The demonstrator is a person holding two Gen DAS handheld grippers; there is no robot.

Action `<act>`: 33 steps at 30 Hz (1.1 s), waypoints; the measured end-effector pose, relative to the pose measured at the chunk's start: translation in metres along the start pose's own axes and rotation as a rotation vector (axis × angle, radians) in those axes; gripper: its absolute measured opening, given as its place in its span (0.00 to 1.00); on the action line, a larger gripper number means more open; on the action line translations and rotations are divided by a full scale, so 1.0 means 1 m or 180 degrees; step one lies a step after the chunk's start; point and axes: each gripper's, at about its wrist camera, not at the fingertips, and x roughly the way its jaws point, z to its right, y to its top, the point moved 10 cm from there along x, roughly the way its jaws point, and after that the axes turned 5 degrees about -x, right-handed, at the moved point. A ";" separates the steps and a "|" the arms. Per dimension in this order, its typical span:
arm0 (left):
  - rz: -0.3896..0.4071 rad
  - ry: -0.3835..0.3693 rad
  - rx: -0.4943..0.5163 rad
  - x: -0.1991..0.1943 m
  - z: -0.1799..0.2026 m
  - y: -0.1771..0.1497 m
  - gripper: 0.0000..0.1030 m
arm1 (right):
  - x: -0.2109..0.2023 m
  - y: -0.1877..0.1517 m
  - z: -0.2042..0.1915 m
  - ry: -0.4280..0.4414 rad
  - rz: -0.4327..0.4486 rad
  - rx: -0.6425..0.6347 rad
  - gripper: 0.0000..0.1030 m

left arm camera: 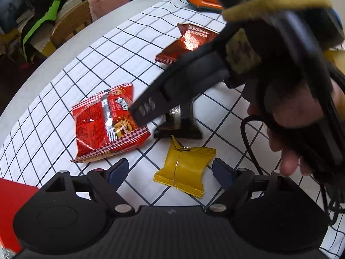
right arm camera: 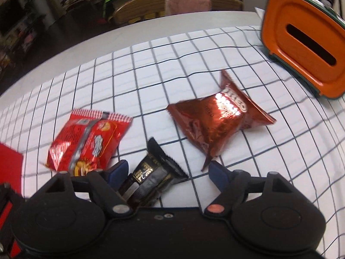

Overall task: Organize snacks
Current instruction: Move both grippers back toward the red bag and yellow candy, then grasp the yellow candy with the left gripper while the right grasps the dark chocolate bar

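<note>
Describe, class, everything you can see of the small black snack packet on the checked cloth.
The black snack packet is a small glossy foil wrapper with serrated end seals and gold and silver print. It lies flat on the checked tablecloth, beside the red noodle packet. The right gripper is over it with jaws open, one finger at its edge; whether they touch cannot be told.

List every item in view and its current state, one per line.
Left hand-held gripper: open, above yellow packet.
Right hand-held gripper: open, over black packet.
Yellow packet: sealed, flat on tablecloth.
Black packet: sealed, lying on tablecloth.
Red noodle packet: sealed, lying flat.
Brown foil packet: sealed, puffed.
Orange box: slot showing, tilted.
</note>
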 end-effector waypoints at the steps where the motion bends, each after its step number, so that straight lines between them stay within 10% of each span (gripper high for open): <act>1: -0.0003 -0.0007 0.0015 0.001 0.001 0.000 0.82 | 0.000 -0.001 -0.002 0.0008 -0.0004 -0.0059 0.74; 14: -0.0055 -0.0100 -0.0004 0.009 0.008 -0.007 0.47 | -0.011 -0.020 0.015 0.0089 0.0119 -0.0324 0.39; 33: -0.0007 0.0086 -0.0725 -0.016 -0.007 -0.031 0.23 | -0.050 -0.045 0.023 0.0240 0.0403 -0.0356 0.30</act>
